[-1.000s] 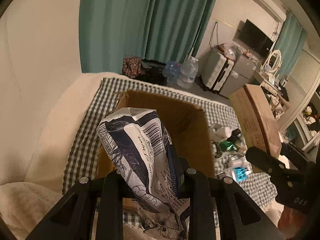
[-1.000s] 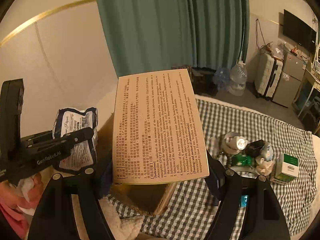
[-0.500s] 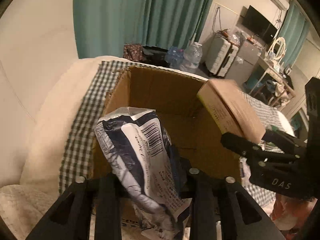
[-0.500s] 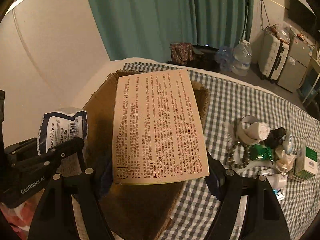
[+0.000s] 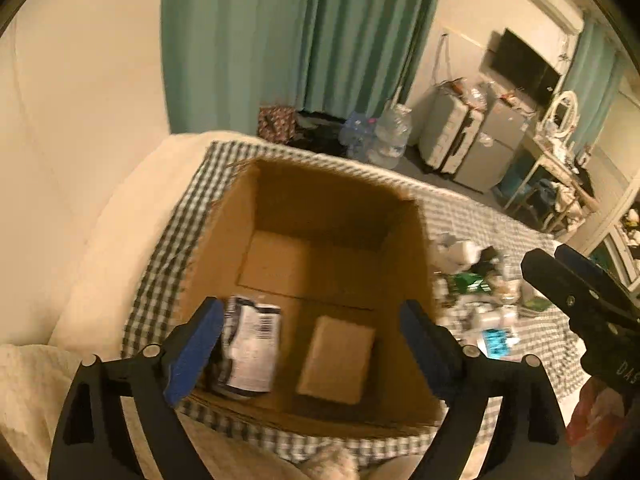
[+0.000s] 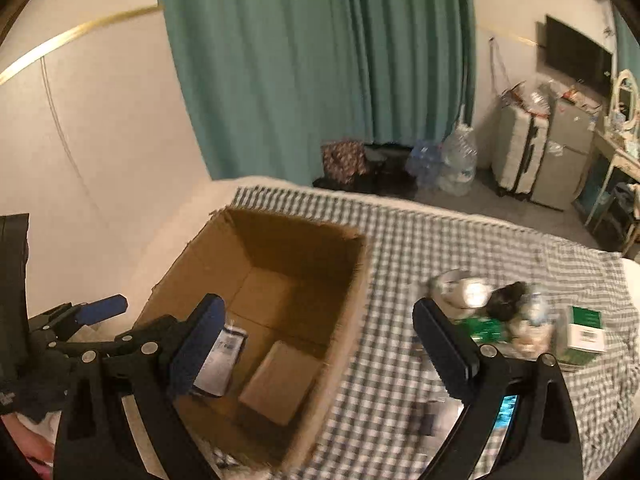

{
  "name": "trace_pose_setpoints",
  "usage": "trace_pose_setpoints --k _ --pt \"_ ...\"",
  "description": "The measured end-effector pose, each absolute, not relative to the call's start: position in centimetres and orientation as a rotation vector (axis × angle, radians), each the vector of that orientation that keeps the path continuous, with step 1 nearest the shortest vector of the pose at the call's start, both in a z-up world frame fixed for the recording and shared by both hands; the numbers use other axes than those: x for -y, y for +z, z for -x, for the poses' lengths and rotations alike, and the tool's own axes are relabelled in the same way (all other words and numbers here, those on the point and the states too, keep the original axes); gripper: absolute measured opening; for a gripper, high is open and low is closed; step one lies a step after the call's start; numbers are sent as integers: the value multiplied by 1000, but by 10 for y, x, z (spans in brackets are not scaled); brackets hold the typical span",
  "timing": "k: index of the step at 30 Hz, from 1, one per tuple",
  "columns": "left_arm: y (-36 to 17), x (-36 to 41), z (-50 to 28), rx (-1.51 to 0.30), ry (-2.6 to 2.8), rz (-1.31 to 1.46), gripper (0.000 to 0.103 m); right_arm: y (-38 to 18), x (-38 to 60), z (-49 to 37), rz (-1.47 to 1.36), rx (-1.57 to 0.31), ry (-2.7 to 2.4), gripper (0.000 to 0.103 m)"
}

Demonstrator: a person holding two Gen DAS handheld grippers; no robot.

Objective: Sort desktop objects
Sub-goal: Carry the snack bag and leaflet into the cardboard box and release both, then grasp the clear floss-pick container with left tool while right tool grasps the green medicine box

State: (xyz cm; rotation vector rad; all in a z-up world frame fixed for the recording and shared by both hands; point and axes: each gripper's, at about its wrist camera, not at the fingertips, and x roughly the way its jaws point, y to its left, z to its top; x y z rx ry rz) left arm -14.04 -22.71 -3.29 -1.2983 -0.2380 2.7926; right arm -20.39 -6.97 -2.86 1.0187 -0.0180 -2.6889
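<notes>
An open cardboard box stands on the checked cloth. On its floor lie a blue-and-white packet and, beside it, a flat brown carton. My left gripper hangs over the box's near edge; its jaws are opening wide and nothing is between them. In the right wrist view the same box holds the packet and the carton. My right gripper is over the box's right wall, jaws opening, holding nothing. Each gripper shows in the other's view: right gripper, left gripper.
A heap of small items and a green-and-white box lie on the checked cloth right of the cardboard box. A cream cushioned edge runs along the left. Curtains, suitcases and water bottles stand beyond.
Both grippers opened. The packet dropped from the left gripper and the brown carton from the right; both now lie inside the cardboard box. The right gripper has drawn away to the right.
</notes>
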Motion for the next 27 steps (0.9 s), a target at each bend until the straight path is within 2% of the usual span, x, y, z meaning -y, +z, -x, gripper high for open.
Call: trace_pose_setpoints --k 7,12,22,27 --pt "23 155 103 203 2812 1134 102 24 0 140 -840 49 -2829 95" --pt "34 99 84 223 2805 1091 103 39 -61 87 -743 73 -2943 99" --pt "-52 -27 73 183 2785 1235 103 -16 -167 28 -850 147 -3021 99" --pt "-105 -49 80 119 2776 1332 103 -52 -206 29 -925 174 -3036 99"
